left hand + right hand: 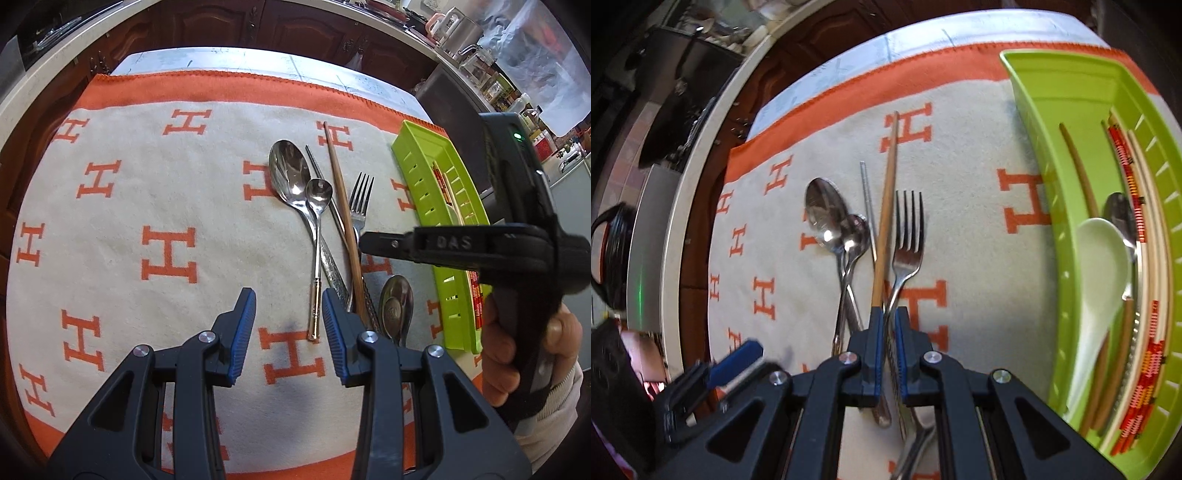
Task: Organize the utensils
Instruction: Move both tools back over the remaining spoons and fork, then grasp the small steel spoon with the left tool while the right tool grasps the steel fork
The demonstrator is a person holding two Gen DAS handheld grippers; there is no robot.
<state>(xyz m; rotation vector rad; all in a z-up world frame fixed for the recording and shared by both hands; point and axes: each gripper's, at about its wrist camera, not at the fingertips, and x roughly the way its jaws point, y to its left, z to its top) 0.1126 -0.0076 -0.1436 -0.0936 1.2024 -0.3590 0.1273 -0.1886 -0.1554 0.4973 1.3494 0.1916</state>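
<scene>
A pile of utensils lies on the H-patterned cloth (155,206): a large spoon (290,173), a small gold-handled spoon (318,199), a wooden chopstick (341,206), a fork (360,199), a thin metal chopstick (314,158) and a dark spoon (397,306). My left gripper (288,306) is open; the small spoon's handle end shows in its gap, near the right pad and not pinched. My right gripper (888,321) is shut, pads almost touching, over the fork handle (899,280) and wooden chopstick (884,221). In the left wrist view, the right gripper (369,242) reaches in from the right.
A green slotted tray (1034,110) at the cloth's right edge holds a white ceramic spoon (1100,266), wooden and patterned chopsticks and a metal spoon. A hand (517,350) grips the right tool. Dark cabinets (295,22) and a crowded counter stand beyond the table.
</scene>
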